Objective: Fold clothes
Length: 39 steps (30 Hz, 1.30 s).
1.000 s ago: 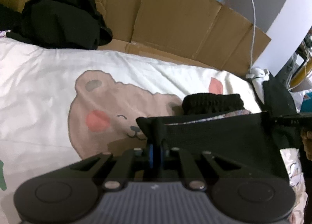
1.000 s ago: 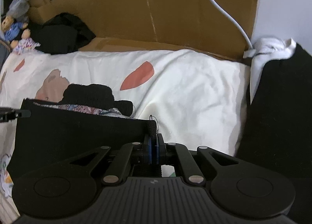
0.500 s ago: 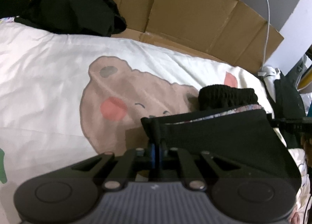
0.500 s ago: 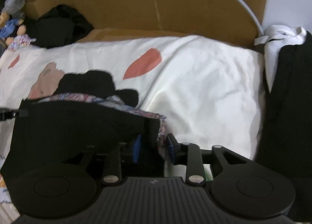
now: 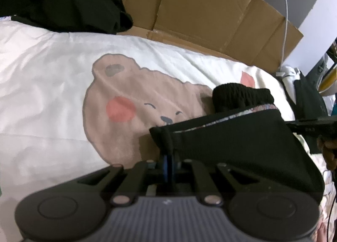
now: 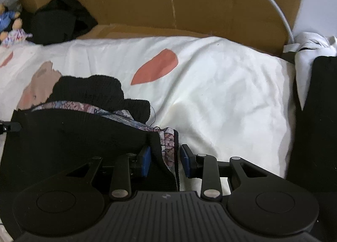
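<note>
Left wrist view: left gripper (image 5: 168, 163) pinches a black garment (image 5: 242, 143) corner over a bear-print sheet (image 5: 63, 73). Right gripper (image 6: 165, 161) has just opened; the garment's edge hangs loose between its jaws.

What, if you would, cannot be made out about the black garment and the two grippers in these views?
- Left wrist view: the left gripper fingertips, buried in the black garment corner.
- Right wrist view: the garment's lower part, hidden behind the right gripper body.
- Both views: what kind of garment it is; it is bunched.
- Left wrist view: the hand, cut off by the right edge.
</note>
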Available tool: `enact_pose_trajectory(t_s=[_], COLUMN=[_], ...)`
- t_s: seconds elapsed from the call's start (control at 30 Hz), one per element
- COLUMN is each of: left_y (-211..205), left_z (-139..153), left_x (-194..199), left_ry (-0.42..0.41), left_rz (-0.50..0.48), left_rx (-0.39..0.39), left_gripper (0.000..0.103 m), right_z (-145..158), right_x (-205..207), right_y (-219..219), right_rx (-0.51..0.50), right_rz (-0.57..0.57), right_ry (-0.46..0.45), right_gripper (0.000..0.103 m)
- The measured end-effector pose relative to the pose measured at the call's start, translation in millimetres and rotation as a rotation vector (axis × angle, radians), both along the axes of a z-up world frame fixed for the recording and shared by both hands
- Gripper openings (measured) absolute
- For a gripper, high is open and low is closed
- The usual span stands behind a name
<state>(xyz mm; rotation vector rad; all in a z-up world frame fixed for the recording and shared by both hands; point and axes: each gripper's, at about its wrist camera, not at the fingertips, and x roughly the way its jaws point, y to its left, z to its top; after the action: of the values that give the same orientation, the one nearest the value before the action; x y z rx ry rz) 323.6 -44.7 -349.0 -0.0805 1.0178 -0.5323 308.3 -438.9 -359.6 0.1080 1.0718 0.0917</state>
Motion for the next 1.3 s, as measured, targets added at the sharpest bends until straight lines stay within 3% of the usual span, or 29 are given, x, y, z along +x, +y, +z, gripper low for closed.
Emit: enact_pose_trajectory(t_s=[0.03, 0.17, 0.27, 0.57, 0.8, 1.3], left_y=[0, 1, 0, 3, -5, -29], left_z=[-1, -2, 2, 31, 52, 51], left_x=[0, -2, -3, -8, -7, 35], left_ry=[0.000, 0.005, 0.000, -0.063, -0.099, -0.114], left_rz=[0.000, 0.010, 0.019, 0.033, 0.040, 0.041], left_rx=[-0.001, -0.006, -0.001, -0.002, 0.003, 0.025], left_gripper=[0.004, 0.004, 0.004, 0.004, 0.004, 0.004], right_z=[-1, -1, 2, 47, 85, 82], right_x=[0, 1, 2, -8, -21, -15], right_y=[2, 8, 12, -1, -19, -37], right_rx=[-0.009, -0.026, -0.043, -0.078, -0.027, 0.000], right_rz=[0.007, 0.049, 0.070, 0.070, 0.070, -0.015], right_ry=[-0.001, 0.000, 0.009, -0.081, -0.148, -0.166], right_gripper=[0.033, 0.014, 0.008, 0.007, 0.007, 0.007])
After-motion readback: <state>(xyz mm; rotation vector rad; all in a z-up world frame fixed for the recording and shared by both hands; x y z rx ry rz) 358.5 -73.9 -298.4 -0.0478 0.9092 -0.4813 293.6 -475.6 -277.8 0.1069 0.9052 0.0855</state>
